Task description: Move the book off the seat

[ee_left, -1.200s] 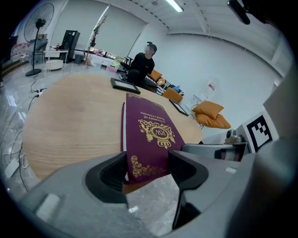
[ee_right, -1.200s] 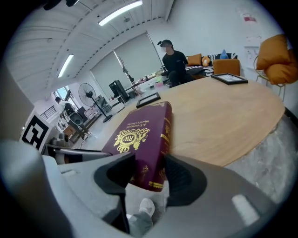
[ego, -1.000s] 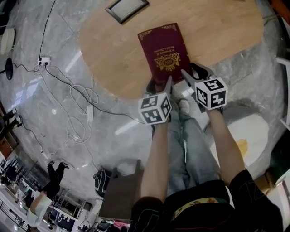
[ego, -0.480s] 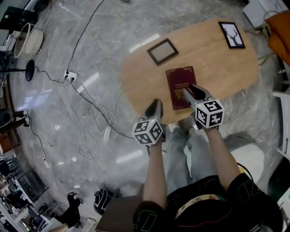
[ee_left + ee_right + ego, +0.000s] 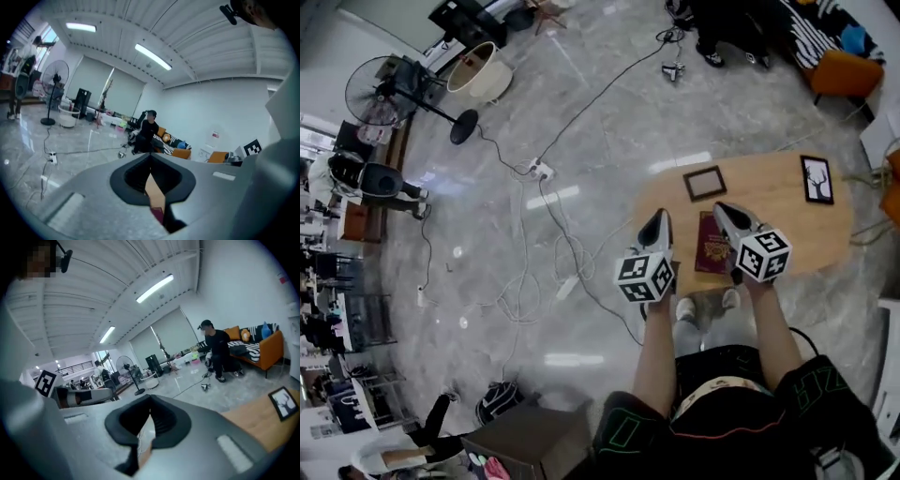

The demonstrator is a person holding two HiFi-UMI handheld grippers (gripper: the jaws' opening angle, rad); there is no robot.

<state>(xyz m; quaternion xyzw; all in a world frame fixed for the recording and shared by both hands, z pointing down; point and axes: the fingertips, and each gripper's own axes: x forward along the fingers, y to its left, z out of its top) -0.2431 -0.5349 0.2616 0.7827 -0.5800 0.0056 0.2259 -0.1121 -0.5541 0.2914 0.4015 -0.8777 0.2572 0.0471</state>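
Note:
A dark red book (image 5: 711, 255) with gold print lies flat on the oval wooden table (image 5: 778, 220), near its front edge. My left gripper (image 5: 659, 217) hovers above the table's left end, to the left of the book. Its jaws are shut with nothing between them. My right gripper (image 5: 722, 208) hovers to the right of the book, also shut and holding nothing. In the left gripper view the shut left gripper (image 5: 151, 159) shows a sliver of the book (image 5: 157, 213) below the jaws. In the right gripper view the right gripper (image 5: 149, 411) is shut too.
Two picture frames (image 5: 704, 183) (image 5: 817, 179) lie on the table behind the book. Cables (image 5: 534, 272) and a power strip (image 5: 542, 171) trail over the marble floor at left. A standing fan (image 5: 384, 94) is far left. A person (image 5: 149, 129) sits by an orange sofa.
Both grippers have lifted away from the book's near edge and their jaws have closed. The book stays on the table. The view has pulled far back and up.

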